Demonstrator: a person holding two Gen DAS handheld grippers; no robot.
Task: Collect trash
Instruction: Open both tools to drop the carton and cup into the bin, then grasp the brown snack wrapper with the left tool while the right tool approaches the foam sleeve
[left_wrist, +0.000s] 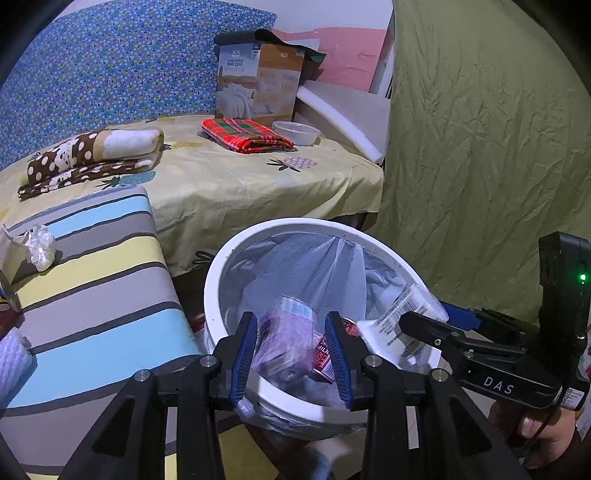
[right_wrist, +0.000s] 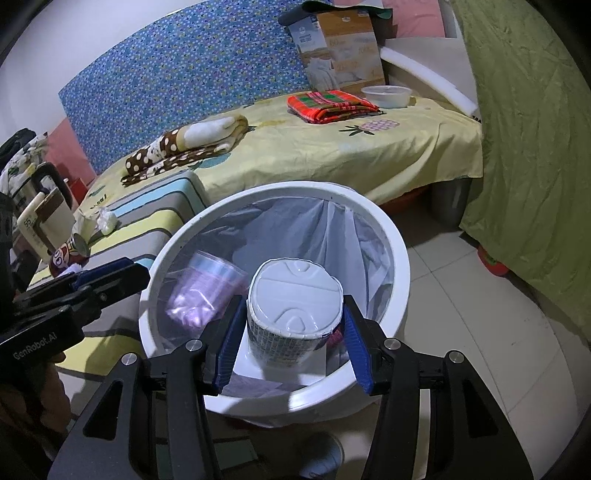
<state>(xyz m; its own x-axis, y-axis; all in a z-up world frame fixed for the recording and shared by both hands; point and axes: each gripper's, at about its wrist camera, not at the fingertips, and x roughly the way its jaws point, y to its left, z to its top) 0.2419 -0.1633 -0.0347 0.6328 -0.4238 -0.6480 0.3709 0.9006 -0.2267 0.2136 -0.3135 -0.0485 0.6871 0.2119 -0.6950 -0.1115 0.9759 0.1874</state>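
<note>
The jaws of the left gripper stand apart over the white bin, a blurred purple plastic cup dropping free between them. At the right gripper a foil-lidded tub sits between the blue pads; whether it is clasped cannot be told. Several wrappers already lie in the crinkled translucent liner. Left to collect, on the striped cushion at left: a crumpled tissue and a shiny can.

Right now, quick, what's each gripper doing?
Left gripper: open; blurred purple cup loose between its jaws, over the bin.
Right gripper: foil-lidded cup between its jaws; cannot tell whether it is gripped.
</note>
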